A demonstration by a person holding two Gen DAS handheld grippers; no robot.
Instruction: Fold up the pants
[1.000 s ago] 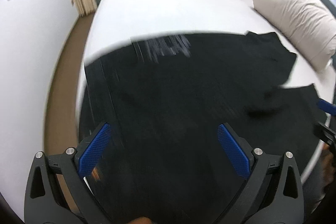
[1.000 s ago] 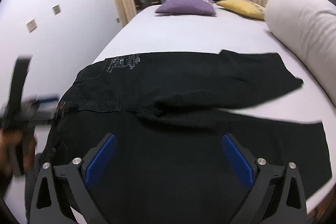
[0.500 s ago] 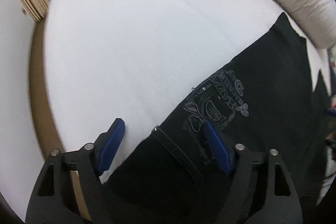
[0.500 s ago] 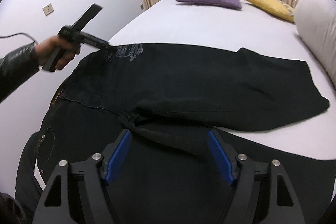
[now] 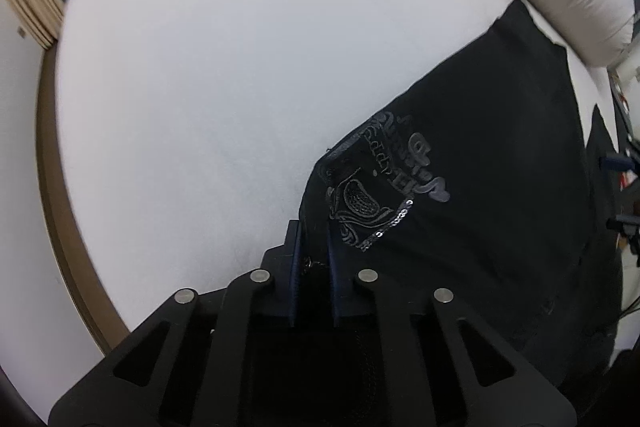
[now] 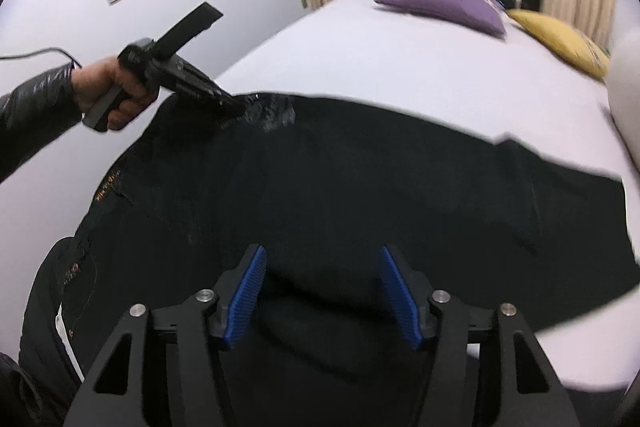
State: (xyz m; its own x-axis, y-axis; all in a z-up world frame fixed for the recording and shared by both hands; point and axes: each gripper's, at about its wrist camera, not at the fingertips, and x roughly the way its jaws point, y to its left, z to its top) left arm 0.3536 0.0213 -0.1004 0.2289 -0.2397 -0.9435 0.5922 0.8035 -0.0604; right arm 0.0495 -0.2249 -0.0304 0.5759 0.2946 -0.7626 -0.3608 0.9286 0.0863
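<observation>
Motion blurs the pants' (image 6: 360, 187) print; the yellow pillow (image 6: 560, 39) is partly cut off.

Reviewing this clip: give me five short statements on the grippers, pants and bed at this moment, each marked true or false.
1. The left gripper is shut on the pants near the printed emblem. True.
2. The right gripper is clamped on a pant leg. False: its jaws stand open over the dark fabric.
3. A purple pillow and a yellow pillow lie at the far end of the bed. True.
4. The pants are already folded into a compact stack. False: they lie spread out across the bed.
5. The left hand wears a white glove. False: it is bare, with a dark sleeve.
</observation>
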